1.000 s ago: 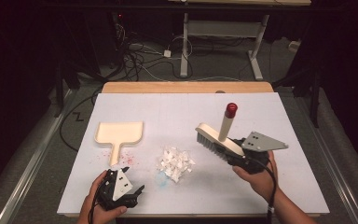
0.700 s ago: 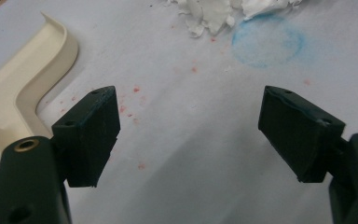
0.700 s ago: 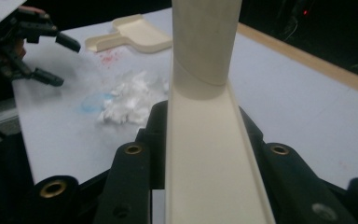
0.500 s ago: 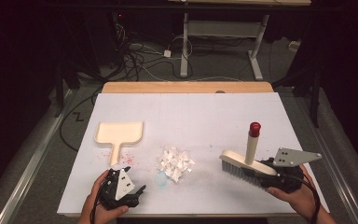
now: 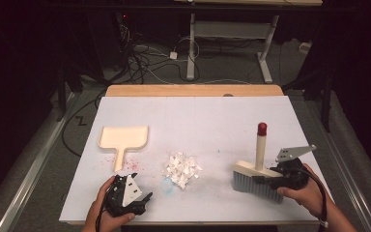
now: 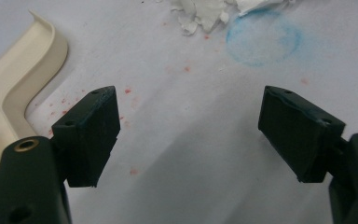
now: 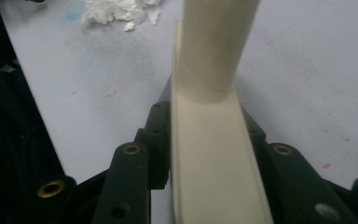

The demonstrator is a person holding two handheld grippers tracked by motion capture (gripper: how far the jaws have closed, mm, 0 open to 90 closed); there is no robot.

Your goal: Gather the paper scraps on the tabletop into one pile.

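Paper scraps mid-table look feather-light and will scatter, so sweep gently: your right gripper is clamped on the stiff brush head's back, bristles down, while your left gripper sits wide open, empty, beside the dustpan handle.

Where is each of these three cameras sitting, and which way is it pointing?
High view: above the table's near edge, looking forward and down; both hands, left gripper, right gripper.
Left gripper view: rides that gripper, facing the dustpan and paper scraps between open jaws.
Right gripper view: looks along jaws clamping the brush.
Shared: the scraps.
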